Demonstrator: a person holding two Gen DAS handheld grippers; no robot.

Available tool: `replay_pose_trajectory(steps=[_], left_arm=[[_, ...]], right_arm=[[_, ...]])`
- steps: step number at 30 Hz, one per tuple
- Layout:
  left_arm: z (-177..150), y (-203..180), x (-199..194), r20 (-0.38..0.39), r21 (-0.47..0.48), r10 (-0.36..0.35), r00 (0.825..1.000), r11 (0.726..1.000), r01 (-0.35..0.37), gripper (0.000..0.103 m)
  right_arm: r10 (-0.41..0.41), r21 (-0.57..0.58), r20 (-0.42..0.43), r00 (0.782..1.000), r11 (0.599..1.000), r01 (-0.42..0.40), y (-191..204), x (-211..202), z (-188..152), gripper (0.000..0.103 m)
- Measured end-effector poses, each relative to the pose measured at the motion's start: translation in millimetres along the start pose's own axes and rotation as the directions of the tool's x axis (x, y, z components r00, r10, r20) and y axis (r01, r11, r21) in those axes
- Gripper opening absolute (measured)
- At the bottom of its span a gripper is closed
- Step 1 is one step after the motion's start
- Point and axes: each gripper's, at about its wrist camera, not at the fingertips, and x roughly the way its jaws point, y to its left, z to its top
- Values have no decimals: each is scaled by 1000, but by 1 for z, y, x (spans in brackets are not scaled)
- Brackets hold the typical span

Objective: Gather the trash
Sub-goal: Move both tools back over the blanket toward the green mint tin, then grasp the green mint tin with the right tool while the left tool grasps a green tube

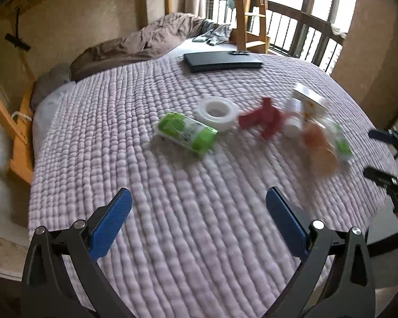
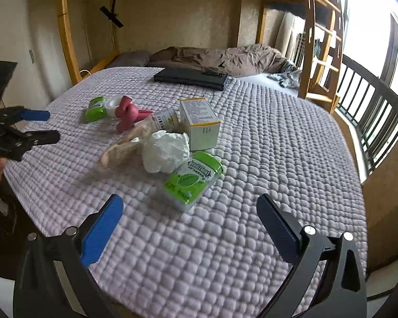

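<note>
Trash lies in a cluster on a lilac quilted bed [image 2: 252, 159]. A green gum box [image 2: 193, 179] lies nearest my right gripper [image 2: 189, 217], which is open and empty. Behind it are a crumpled white tissue [image 2: 165, 152], a yellow-white carton [image 2: 200, 122], a small bottle [image 2: 163, 119], a clear packet of biscuits [image 2: 122, 147], a red balloon dog [image 2: 128, 114], a white tape roll [image 1: 217, 112] and a green wipes pack [image 1: 187, 132]. My left gripper [image 1: 199, 212] is open and empty, short of the wipes pack. It also shows in the right wrist view [image 2: 43, 127].
A black laptop [image 1: 221, 61] lies on the far part of the quilt. A brown duvet [image 2: 215, 57] is bunched behind it. A wooden bunk frame and ladder [image 2: 313, 39] stand at the bed's far end, with a dark railing [image 2: 371, 116] by the window.
</note>
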Motion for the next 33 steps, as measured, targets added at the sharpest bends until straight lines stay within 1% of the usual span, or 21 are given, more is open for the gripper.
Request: replay_pose_trajectory(steps=[4,7,11,14,17,22,26,27,28,30,33], left_arm=[[16,11,24,-20,-45,-11,1000,999,10,102],[27,10,38,-27,-53,-13,1000,999,12,102],[39,5,52,-30,-34,8,1000,999,-9,102],[46,7,59,-27,-32,4,1000,999,-5,102],[51,7,63,-21,-13,11,1000,1000,-11,100],[58,7,70,-14,12,16,1000,1000,-16,99],[60,8,71,-7,20,22,1000,1000,-22,93],[61,7,71,-5,24,23,1000,999,-23,90],[60,8,70,-4,27,26,1000,999,-25,89],[56,8,67,3,32,30,1000,999,-30,84],[54,9,65,5,34,34,999,999,-34,80]], right_arm=[[9,-13,-18,1000,1000,-9,-1,15,6,99],[19,-28,-35,999,999,-20,0,26,11,99],[32,-33,-49,998,999,-34,-1,37,15,98],[46,-40,-52,998,998,-48,-3,41,19,97],[77,-51,-60,995,995,-81,-6,44,20,93],[103,-70,-73,992,992,-108,-9,49,21,93],[101,-100,-81,992,989,-109,-9,54,23,92],[98,-109,-84,992,988,-107,-8,55,24,89],[98,-113,-88,991,988,-108,-8,57,24,84],[103,-117,-95,990,987,-114,-8,61,26,82],[105,-120,-91,990,986,-115,-8,62,27,75]])
